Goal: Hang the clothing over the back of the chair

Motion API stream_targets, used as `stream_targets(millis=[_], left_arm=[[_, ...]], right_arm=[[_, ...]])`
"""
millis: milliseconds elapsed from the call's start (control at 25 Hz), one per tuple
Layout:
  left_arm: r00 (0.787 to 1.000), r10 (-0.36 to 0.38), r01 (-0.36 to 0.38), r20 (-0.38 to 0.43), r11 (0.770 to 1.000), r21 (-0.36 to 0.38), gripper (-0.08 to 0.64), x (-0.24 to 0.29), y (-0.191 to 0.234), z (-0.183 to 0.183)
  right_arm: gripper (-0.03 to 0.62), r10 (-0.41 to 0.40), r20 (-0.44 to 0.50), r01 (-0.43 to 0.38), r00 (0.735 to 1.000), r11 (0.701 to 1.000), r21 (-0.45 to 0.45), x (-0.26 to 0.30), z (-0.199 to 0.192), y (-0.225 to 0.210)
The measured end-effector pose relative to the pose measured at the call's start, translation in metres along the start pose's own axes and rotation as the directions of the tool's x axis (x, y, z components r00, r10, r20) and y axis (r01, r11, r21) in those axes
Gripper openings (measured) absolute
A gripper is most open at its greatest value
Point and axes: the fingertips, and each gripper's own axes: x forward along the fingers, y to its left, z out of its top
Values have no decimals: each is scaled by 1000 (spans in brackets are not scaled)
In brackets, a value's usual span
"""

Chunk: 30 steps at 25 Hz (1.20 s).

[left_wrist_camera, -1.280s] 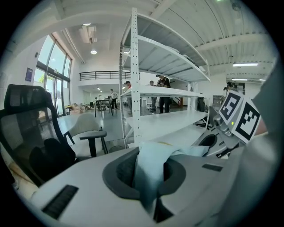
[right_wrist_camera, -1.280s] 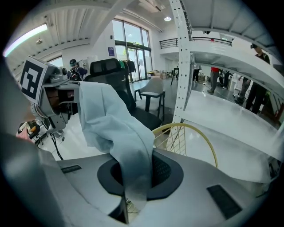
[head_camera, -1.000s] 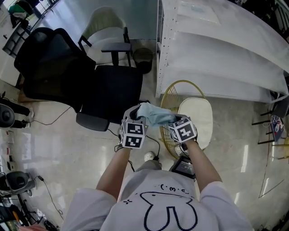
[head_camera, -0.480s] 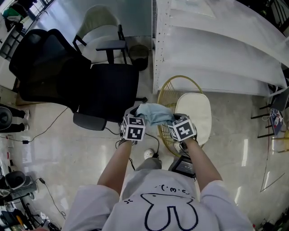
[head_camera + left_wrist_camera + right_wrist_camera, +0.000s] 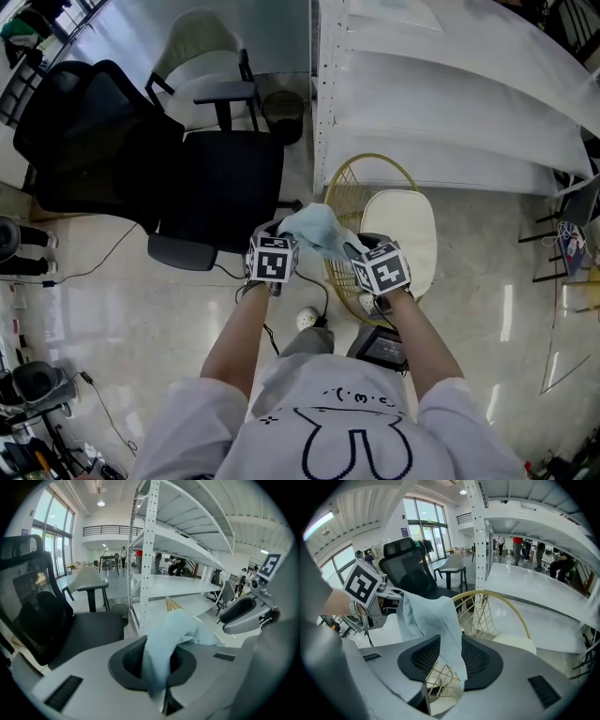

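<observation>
Left gripper (image 5: 157, 667): clamped tight on a fold of the clothing (image 5: 314, 230), with cloth squeezed up out of the pinch and bunched just ahead of the tips. Right gripper (image 5: 449, 660): jaws opening, spread wide, with a loose flap of the same cloth hanging through the gap and no pad pressing on it.

Step in hand, as a judgement: draping stage, with release under way on the right and all carrying on the left.

Clothing: held up between the two grippers, just ahead of both and above the near side of the yellow wire chair (image 5: 361, 183). Contact with the chair's back rail not resolvable. Pale round cushion (image 5: 398, 234) beyond and below the right gripper. Black office chair (image 5: 216, 187) off to the left gripper's left, seemingly not involved.

Next move, likely:
- draw the right gripper clear of the hanging flap without dragging it;
- carry the left forward over the top of the wire back, for a drop on both sides;
- let go only with the weight on the rail.

Look of the clothing: pale blue, thin, soft and crumpled into a small peak. No sleeve or collar made out. Limp; probably prone to sliding off a thin rail if laid unevenly.
</observation>
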Motion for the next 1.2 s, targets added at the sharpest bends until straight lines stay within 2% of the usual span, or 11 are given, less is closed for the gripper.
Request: stream_targets(millis=[240,400,480,640,1000,1200], left_arm=[[999,-31,30,-31,999,-45,37,7,2,-15],[995,-66,62,-70,997,-46,59,12,1,-27],[992,-84,82,-93,996,-27,90,14,-1,-32],[979,-140,145,-145,989,24,210,17,-10,-39],[945,-276,278,-175,961,-13,431,17,-31,-37],[935,-318,326,-160,945,31,451,9,-41,-20]], right_arm=[[117,3,12,-3,1000,1000,4,-3,0,0],[116,8,16,-9,1000,1000,9,-5,0,0],[116,11,19,-11,1000,1000,12,-6,1,0],[117,8,30,-9,1000,999,35,-5,5,-2],[116,16,60,-21,998,996,86,-15,13,-2],[109,30,83,-38,996,994,107,-27,23,4]])
